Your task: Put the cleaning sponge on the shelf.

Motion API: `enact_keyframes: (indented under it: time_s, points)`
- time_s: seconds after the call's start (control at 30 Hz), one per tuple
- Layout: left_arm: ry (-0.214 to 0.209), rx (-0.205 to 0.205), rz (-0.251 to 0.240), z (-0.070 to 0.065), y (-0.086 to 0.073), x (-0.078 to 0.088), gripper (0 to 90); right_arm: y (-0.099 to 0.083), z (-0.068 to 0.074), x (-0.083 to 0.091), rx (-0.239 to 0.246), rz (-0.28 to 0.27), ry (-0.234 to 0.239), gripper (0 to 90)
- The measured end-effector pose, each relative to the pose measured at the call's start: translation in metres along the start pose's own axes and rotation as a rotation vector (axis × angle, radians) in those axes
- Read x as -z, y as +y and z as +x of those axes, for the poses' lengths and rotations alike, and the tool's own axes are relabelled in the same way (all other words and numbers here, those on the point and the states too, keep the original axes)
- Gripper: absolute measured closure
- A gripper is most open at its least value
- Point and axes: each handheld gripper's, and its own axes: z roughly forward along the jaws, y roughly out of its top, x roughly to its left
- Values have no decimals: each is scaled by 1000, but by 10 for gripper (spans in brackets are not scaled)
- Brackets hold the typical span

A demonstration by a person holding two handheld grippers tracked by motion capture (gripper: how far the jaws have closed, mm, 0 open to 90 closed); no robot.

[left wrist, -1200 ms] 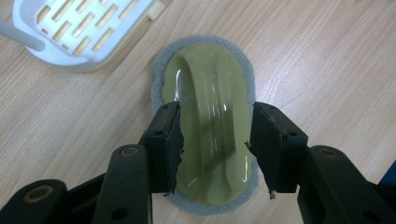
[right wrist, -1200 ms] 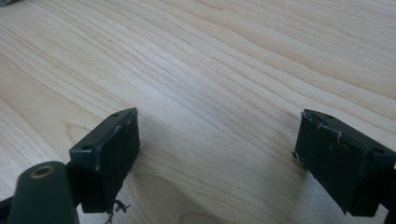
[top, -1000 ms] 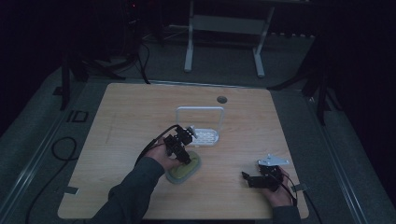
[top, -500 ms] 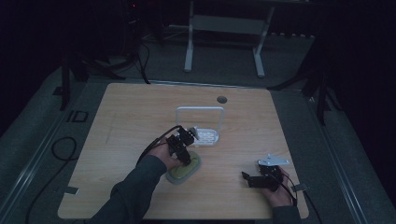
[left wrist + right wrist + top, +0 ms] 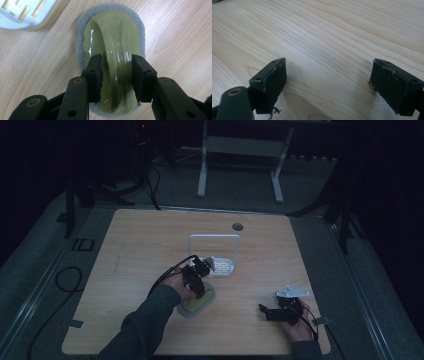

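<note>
An oval scrubber (image 5: pixel 196 304) with a grey pad and a glossy olive handle (image 5: pixel 112 32) lies on the wooden table (image 5: pixel 150 235), in front of its middle. My left gripper (image 5: pixel 201 289) comes down on it from above. Its jaws have just been closing, and both pads (image 5: pixel 96 75) now stand against the sides of the raised handle ridge, so the left gripper (image 5: pixel 117 72) is shut on it. My right gripper (image 5: pixel 262 312) rests low at the front right, pointing left. The right gripper (image 5: pixel 328 75) stands wide open over bare wood with nothing between its jaws.
A white slotted tray (image 5: pixel 221 266) with an upright white frame (image 5: pixel 214 239) stands just behind the scrubber; its corner (image 5: pixel 25 12) lies close to the pad. A round hole (image 5: pixel 237 226) sits near the table's far edge. Dark floor, cables and table legs surround the table.
My left gripper has shifted slightly over the scrubber and settled lower on its handle. The right hand and its gripper have kept still.
</note>
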Motion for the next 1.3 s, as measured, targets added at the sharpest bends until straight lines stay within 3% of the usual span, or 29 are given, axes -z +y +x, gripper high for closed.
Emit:
enact_keyframes:
  time_s: [0.37, 0.67, 0.93, 1.3]
  points:
    - [8, -10, 45, -4, 6, -2, 693, 0, 0, 0, -1, 0, 0, 134]
    - [36, -59, 59, -7, 8, 0, 714, 0, 0, 0, 0, 0, 0, 134]
    - [71, -115, 47, -10, 8, 6, 715, 0, 0, 0, 0, 0, 0, 134]
    - [97, -161, 24, -15, 12, 13, 715, 0, 0, 0, 0, 0, 1, 134]
